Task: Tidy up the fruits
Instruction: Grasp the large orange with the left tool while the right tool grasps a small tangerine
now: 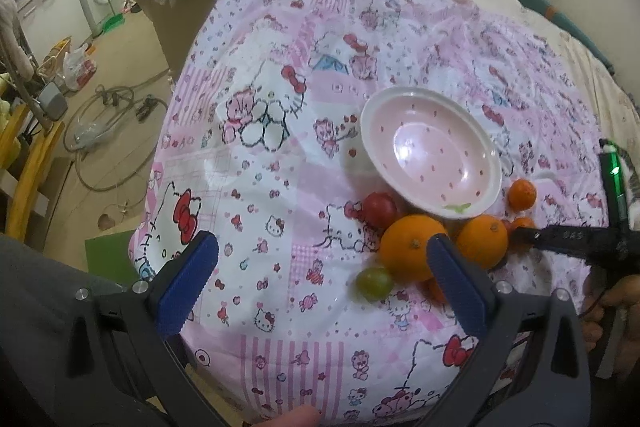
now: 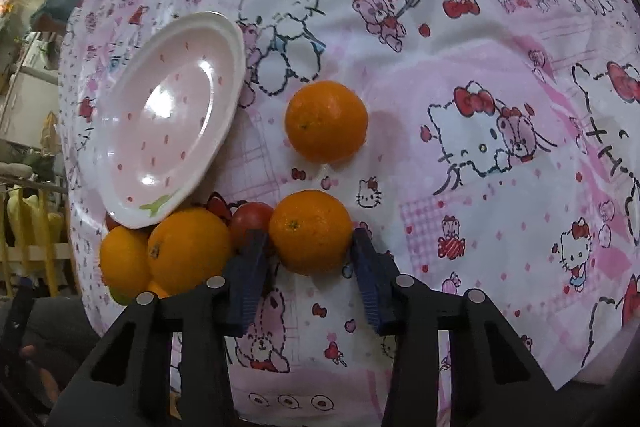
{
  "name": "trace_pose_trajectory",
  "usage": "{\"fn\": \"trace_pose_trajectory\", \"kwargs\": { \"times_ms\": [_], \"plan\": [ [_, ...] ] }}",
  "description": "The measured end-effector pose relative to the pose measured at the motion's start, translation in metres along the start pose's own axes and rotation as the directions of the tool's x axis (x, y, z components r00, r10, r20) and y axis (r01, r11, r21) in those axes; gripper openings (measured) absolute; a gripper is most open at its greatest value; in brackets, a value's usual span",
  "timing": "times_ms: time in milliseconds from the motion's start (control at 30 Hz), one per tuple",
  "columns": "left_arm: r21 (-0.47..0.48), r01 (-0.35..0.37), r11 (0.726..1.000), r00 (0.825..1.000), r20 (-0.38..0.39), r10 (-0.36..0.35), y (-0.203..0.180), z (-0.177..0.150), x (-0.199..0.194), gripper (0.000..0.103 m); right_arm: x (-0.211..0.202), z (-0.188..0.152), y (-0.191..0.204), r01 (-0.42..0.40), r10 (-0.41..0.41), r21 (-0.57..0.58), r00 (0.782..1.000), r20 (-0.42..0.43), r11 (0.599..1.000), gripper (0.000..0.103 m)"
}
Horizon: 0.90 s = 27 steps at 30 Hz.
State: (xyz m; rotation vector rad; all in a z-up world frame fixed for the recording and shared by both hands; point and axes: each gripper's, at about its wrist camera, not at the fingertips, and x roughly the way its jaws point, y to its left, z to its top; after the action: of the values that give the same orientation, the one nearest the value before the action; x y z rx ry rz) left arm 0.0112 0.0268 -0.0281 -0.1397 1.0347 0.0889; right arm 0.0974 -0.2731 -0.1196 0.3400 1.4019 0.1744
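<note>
Right gripper [image 2: 310, 251] closed around an orange [image 2: 310, 231] on the patterned cloth [image 2: 460, 39], pads touching both sides, left gripper [image 1: 320, 267] held wide apart, nothing gripped, pink plate [image 2: 120, 187] beside fruit cluster.

Black handheld grippers with blue pads

Left gripper [image 1: 320, 267] and right gripper [image 2: 308, 259]: ribbed blue pads [image 1: 188, 283], silver round screws [image 2: 404, 281], triangular frame cutouts.

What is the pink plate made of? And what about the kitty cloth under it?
The plate looks like glazed ceramic, or maybe hard plastic: it is glossy, with bright light spots on it. The cloth looks like thin, shiny plastic sheeting more than fabric, since it creases sharply and gleams along its folds. I can't be sure of either.
</note>
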Motion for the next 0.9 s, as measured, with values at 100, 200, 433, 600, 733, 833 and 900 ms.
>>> {"fn": "trace_pose_trajectory", "kwargs": {
  "times_ms": [100,200,433,600,733,833,900],
  "plan": [
    [0.057,0.016,0.998,0.996,-0.087,-0.011,-0.012,-0.003,0.015,0.103,-0.012,-0.004,-0.002,-0.022,0.023,-0.002,0.999,0.038,1.000,0.042],
    [0.128,0.071,0.989,0.981,-0.189,-0.046,-0.033,-0.004,0.031,0.102,-0.027,-0.007,-0.004,-0.061,0.060,0.005,0.995,0.083,0.998,0.042],
    [0.125,0.126,0.984,0.943,-0.323,-0.079,-0.069,0.006,0.067,0.095,-0.044,-0.007,-0.014,-0.115,0.109,0.041,0.984,0.139,0.992,0.042],
    [0.148,0.083,0.985,0.937,-0.350,-0.027,-0.082,0.011,0.089,0.093,-0.046,-0.005,-0.011,-0.157,0.148,0.049,0.977,0.154,0.986,0.042],
    [0.164,0.069,0.984,0.929,-0.370,-0.003,-0.086,0.010,0.101,0.083,-0.048,-0.004,-0.008,-0.168,0.159,0.045,0.974,0.163,0.985,0.042],
    [0.167,0.069,0.984,0.925,-0.380,0.000,-0.087,0.011,0.106,0.080,-0.050,-0.003,-0.008,-0.178,0.168,0.046,0.971,0.170,0.983,0.042],
    [0.177,0.049,0.983,0.926,-0.377,0.021,-0.089,0.011,0.107,0.080,-0.051,-0.003,-0.008,-0.178,0.168,0.045,0.970,0.174,0.983,0.042]
  ]
}}
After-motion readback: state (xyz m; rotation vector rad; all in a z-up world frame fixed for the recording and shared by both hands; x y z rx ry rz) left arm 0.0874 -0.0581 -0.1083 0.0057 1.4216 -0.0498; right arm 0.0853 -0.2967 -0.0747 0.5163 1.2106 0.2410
